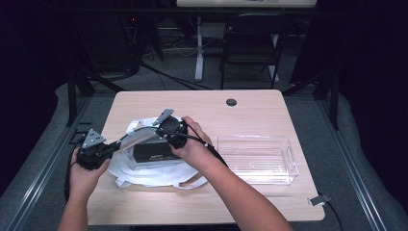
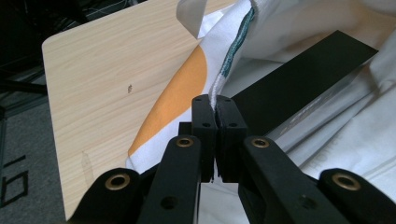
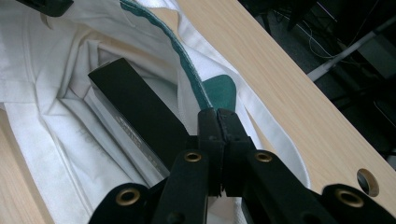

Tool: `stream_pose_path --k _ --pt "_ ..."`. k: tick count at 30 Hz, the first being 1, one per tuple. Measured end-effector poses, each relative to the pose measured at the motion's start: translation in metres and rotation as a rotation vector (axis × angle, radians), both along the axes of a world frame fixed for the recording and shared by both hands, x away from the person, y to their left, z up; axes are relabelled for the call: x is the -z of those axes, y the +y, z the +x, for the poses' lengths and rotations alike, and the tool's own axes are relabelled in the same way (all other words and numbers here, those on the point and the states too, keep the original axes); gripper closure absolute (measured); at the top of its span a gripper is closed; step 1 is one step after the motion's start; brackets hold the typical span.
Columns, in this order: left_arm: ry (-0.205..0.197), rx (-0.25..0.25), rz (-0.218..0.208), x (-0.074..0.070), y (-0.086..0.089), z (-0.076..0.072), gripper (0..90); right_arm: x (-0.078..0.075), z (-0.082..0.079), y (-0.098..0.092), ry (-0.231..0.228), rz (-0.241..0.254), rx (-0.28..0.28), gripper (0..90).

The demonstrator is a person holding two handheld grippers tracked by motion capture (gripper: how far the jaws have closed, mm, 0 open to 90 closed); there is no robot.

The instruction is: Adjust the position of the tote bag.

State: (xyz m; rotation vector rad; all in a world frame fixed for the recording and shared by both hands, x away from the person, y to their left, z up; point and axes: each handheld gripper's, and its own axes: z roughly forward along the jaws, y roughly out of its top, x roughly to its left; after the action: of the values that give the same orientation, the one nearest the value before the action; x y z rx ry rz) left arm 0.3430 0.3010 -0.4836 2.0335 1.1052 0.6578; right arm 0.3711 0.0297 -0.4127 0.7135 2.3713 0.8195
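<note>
Bag [image 1: 144,171] mouth is pinched by both closed tools, left [image 1: 117,145] and right [image 1: 163,131]; box [image 1: 153,152] lies lengthwise between them.

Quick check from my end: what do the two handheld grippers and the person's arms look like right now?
Both grippers, left and right, are black, each topped by a grey three-cornered plate. A black cable trails from the right one along the forearm. Up close, the jaws are matte black blocks on black link arms with brass-coloured pivot bushings. The person's forearms are bare, no sleeves in view.
</note>
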Motion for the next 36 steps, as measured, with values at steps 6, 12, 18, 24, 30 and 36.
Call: stream_pose_path --k 6,12,18,24,30,36 --pt "0.005 -0.017 -0.002 -0.001 -0.002 0.003 88.4 0.001 0.004 -0.003 0.015 -0.007 -0.026 89.2" --pt "0.010 -0.038 -0.009 0.001 -0.004 0.003 88.5 0.004 -0.001 -0.014 0.045 0.018 -0.080 82.3" --pt "0.013 -0.043 -0.017 0.000 -0.001 0.001 88.6 0.006 -0.014 -0.027 0.020 -0.008 -0.113 73.0" --pt "0.011 -0.041 -0.031 0.000 0.000 0.002 88.6 0.013 -0.025 -0.045 0.016 -0.020 -0.121 65.4" --pt "0.018 -0.049 -0.026 0.001 -0.001 0.003 88.6 0.027 -0.027 -0.051 -0.009 -0.040 -0.132 57.9" --pt "0.024 -0.055 -0.031 0.000 -0.002 0.004 88.6 0.038 -0.017 -0.048 -0.008 -0.072 -0.138 63.6"
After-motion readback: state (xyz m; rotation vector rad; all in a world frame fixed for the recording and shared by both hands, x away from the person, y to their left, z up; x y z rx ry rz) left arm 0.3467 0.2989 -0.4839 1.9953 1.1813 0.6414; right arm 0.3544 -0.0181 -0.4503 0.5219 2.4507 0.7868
